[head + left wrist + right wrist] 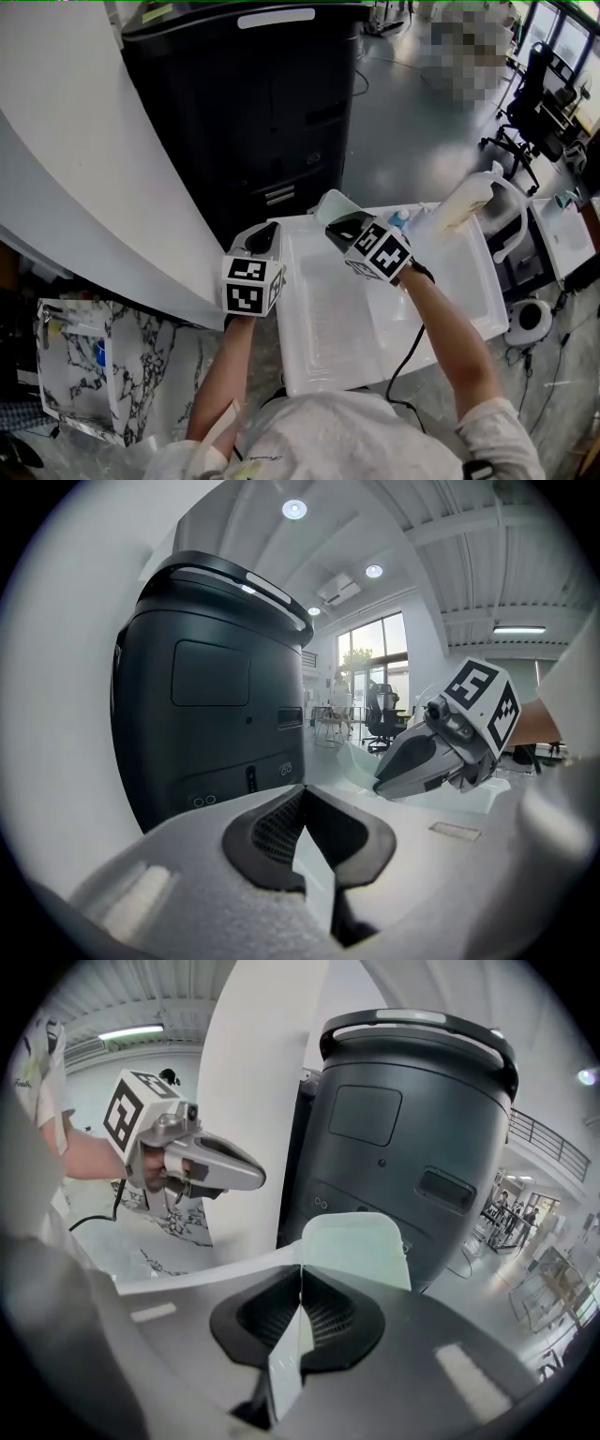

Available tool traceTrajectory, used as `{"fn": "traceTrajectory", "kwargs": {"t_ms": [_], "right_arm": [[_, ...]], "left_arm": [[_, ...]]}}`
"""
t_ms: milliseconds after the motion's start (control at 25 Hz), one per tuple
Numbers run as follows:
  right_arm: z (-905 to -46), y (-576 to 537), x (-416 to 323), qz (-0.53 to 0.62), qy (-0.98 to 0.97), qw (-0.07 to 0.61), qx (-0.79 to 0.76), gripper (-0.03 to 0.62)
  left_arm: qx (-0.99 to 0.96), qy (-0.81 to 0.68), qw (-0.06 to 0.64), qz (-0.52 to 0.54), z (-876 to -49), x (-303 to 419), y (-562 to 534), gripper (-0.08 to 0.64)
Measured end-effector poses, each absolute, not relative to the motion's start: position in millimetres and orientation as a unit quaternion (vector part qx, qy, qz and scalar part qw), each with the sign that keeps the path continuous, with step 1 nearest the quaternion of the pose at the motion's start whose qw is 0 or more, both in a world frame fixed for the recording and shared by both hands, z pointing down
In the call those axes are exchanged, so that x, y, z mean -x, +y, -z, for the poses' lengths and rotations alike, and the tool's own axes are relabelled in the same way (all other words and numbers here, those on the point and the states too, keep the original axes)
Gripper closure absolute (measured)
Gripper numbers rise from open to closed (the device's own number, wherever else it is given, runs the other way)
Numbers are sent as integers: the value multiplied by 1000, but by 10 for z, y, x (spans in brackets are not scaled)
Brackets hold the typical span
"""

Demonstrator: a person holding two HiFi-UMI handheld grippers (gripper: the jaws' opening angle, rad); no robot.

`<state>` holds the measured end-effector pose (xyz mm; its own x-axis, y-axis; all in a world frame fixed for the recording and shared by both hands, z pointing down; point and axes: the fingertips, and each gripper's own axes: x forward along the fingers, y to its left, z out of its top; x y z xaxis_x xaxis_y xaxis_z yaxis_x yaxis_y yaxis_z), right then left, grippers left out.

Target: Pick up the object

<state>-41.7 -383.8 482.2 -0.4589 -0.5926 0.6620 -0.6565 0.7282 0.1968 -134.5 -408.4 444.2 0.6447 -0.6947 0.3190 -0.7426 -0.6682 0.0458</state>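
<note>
Head view: the right gripper is seen raised over the far end of the white tray. A thin pale flat piece stands out past its tips. The left gripper is held just beside the tray's left rim, near the right one. A black machine stands close behind both. Risk noted: a black cable trails from the right wrist across the tray's near edge and could be snagged there if the hand is raised further.

Left gripper view: the jaws are seen closed tip to tip, and nothing is seen held in them. The right gripper shows close by at the right. A knock between the two could jar the piece loose.

Right gripper view: the jaws are pressed together on the piece. It is pinched by its lower part only, and most of it stands free above the pads. Judged: a thin, smooth sheet held this way could pivot or slide out on a quick swing. It could also be struck against the machine directly ahead.
</note>
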Motion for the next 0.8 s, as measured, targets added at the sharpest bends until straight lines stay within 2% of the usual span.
{"fn": "traceTrajectory", "kwargs": {"t_ms": [800], "right_arm": [[-3747,-3627,-50,-35,-877,143,-458,583]], "left_arm": [[-889,-435,60,-130,-4153,910,-3937,563]]}}
